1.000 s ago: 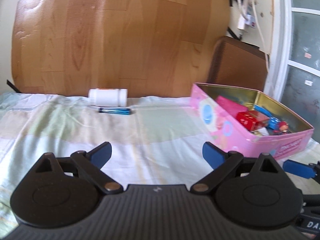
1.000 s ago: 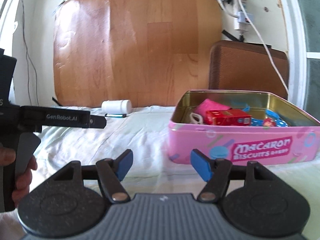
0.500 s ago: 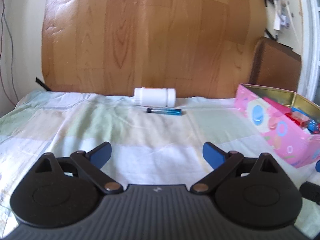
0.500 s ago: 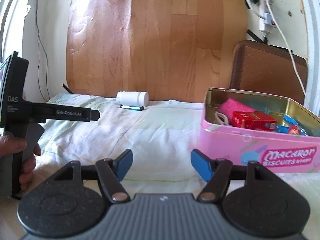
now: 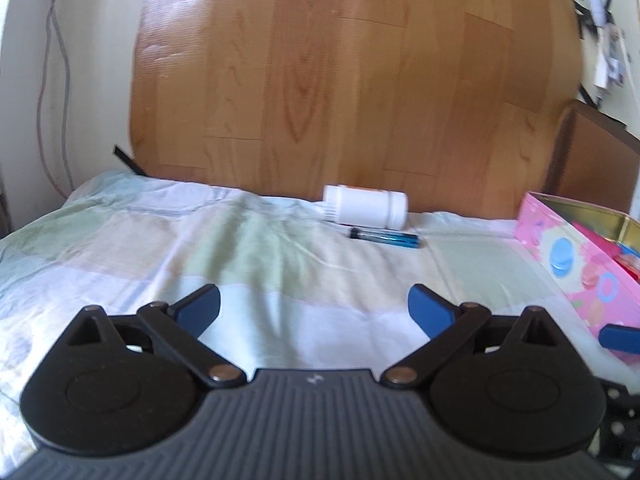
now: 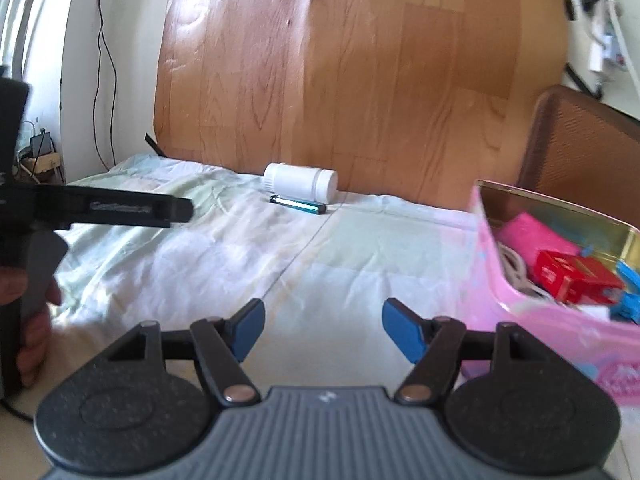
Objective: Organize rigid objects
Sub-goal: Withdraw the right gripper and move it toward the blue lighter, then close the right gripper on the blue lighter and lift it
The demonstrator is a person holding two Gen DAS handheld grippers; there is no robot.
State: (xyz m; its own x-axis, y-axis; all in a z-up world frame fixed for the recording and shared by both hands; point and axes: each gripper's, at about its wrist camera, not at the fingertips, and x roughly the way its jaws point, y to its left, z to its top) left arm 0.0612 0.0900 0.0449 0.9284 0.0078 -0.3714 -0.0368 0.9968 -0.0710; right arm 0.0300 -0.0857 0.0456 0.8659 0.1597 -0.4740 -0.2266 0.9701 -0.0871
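Left wrist view shows the left gripper (image 5: 314,306) with its blue fingers spread wide and nothing between them, low over the pale patchwork sheet (image 5: 160,248). At centre frame, against the wood-grain board (image 5: 340,80), lie the two items not yet put away: one white bottle (image 5: 366,210) on its side and, just beside it on the near side, one blue lighter (image 5: 384,238), also lying flat. Whether the two touch cannot be told. One pink tin (image 5: 576,256) stands open at the right edge of the frame, well apart from both. Right wrist view shows the right gripper (image 6: 323,330) likewise spread and empty, with the tin's rim (image 6: 486,216) at right; inside it are one red box (image 6: 572,282), one pink item, a coil of white cord and some blue pieces too crowded to count. At the left of this view the left device juts into frame, a hand (image 6: 34,316) on its handle. Judgement: the step in hand is the approach to the remaining loose items, and most of the sorting appears done, two pieces being outside the tin. The next move calls for one gripper to advance to centre frame and settle its fingers either side of a single item. The lighter is slim and lies low in soft cloth, so a low, level pinch is needed; the bottle is round and may roll if nudged.
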